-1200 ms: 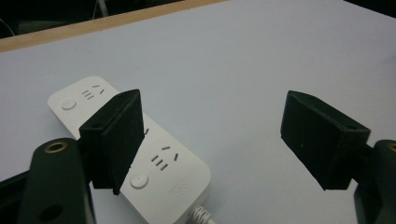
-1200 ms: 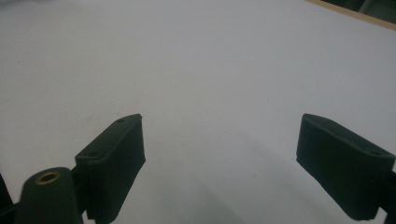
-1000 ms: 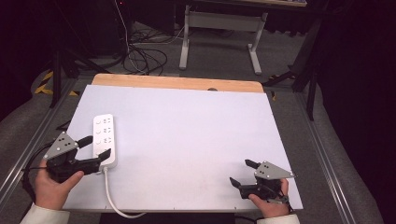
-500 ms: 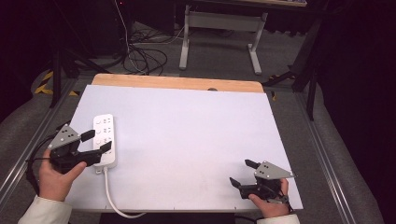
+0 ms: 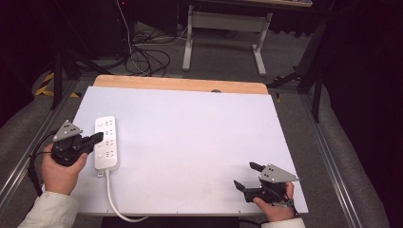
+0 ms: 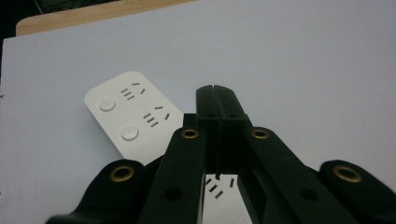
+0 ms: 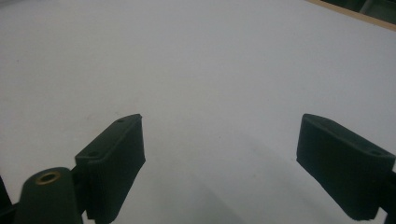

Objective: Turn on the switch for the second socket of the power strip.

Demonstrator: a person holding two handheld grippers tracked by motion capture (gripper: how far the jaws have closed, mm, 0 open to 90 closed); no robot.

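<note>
A white-topped table point(image 5: 190, 142), with a strip of bare wood along its far edge, carries a white power strip point(image 5: 106, 142) that lies lengthwise close to the left edge, its cord point(image 5: 114, 199) running off over the near edge. The left gripper point(image 5: 97, 137) sits at the left edge, held in a hand point(image 5: 59, 171) in a pale sleeve, and its tip reaches over the middle of the power strip from the left. Its jaws have just been closing and now stand pressed together with nothing between them; in the left gripper view the joined pads point(image 6: 217, 116) hang above the strip point(image 6: 126, 112). The right gripper point(image 5: 247, 176) rests near the table's near right corner, well apart from the strip, jaws spread wide over bare white surface point(image 7: 210, 70), holding nothing.
</note>
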